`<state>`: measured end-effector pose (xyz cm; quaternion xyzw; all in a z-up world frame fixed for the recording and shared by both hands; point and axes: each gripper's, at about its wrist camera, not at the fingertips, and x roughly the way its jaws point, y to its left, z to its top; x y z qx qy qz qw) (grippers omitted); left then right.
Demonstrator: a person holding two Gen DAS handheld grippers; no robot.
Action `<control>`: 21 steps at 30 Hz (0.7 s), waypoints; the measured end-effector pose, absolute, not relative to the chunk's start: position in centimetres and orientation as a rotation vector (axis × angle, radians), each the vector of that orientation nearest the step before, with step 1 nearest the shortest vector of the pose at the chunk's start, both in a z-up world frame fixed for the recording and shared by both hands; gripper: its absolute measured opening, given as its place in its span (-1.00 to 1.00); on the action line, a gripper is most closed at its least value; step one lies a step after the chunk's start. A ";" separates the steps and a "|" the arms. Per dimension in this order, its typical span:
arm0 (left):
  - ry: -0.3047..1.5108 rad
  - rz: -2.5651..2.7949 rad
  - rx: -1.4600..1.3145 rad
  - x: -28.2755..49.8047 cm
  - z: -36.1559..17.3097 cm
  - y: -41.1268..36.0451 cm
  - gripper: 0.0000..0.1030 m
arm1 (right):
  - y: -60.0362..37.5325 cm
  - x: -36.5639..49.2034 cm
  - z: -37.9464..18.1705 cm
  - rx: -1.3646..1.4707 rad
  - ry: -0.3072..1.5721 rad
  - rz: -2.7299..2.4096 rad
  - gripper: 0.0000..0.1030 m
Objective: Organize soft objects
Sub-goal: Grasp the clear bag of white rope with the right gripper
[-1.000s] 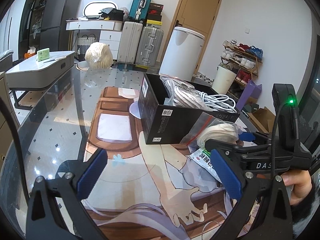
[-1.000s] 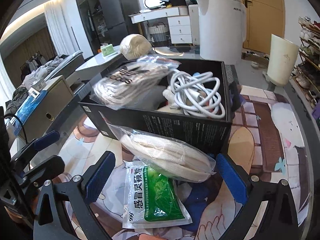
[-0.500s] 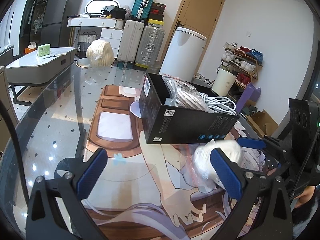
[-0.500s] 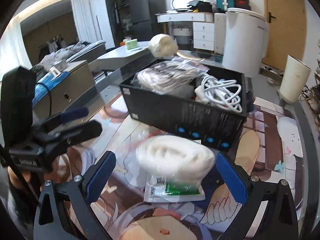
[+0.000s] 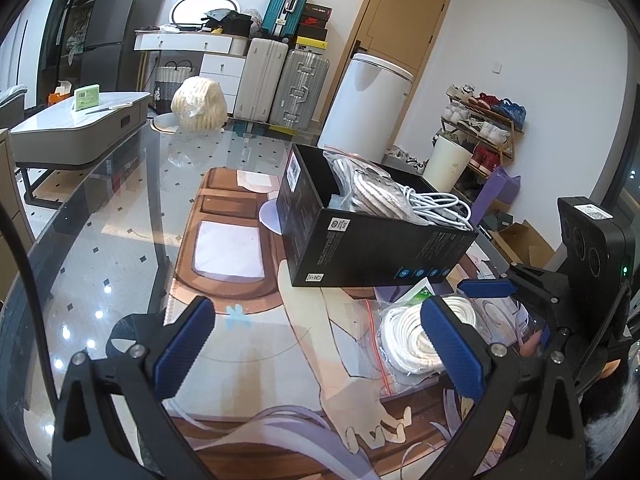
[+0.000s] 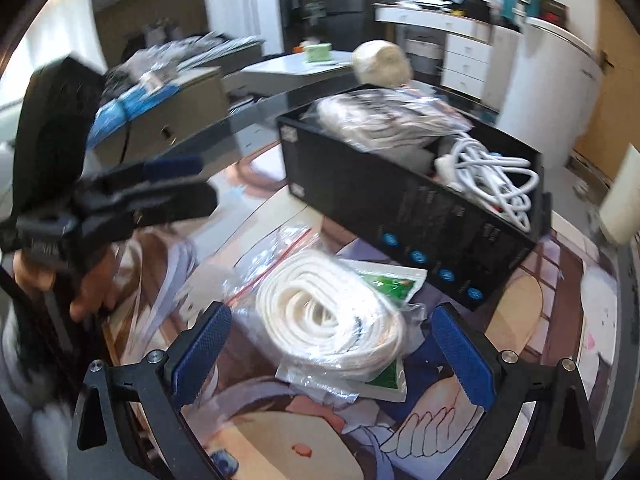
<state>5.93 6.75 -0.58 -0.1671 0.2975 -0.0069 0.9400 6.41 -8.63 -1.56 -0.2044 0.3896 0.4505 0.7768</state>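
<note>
Your right gripper (image 6: 332,352) was spread wide, its blue pads either side of the bagged rope (image 6: 328,320) without touching it. The rope lay on the mat (image 5: 248,344), on top of a green packet (image 6: 384,284), just in front of the black box (image 6: 404,200). The box already held a bagged bundle (image 6: 384,120) and a white cable (image 6: 492,176). Your left gripper (image 5: 316,340) was also wide apart, empty, with the rope by its right pad.
</note>
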 end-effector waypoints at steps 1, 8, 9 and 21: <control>0.608 -0.014 -0.340 5.9 -0.6 6.7 1.00 | -8.5 6.3 -1.6 -0.461 0.841 0.985 0.98; 0.613 -0.019 -0.320 6.0 -0.6 6.3 1.00 | -7.1 6.8 -1.5 -0.576 0.797 1.019 0.98; 0.613 -0.021 -0.318 6.0 -0.6 6.3 1.00 | -6.9 6.9 -1.6 -0.589 0.791 1.030 0.98; 0.619 -0.039 -0.255 6.0 -0.5 5.1 1.00 | -5.9 7.1 -2.9 -0.639 0.837 1.109 0.85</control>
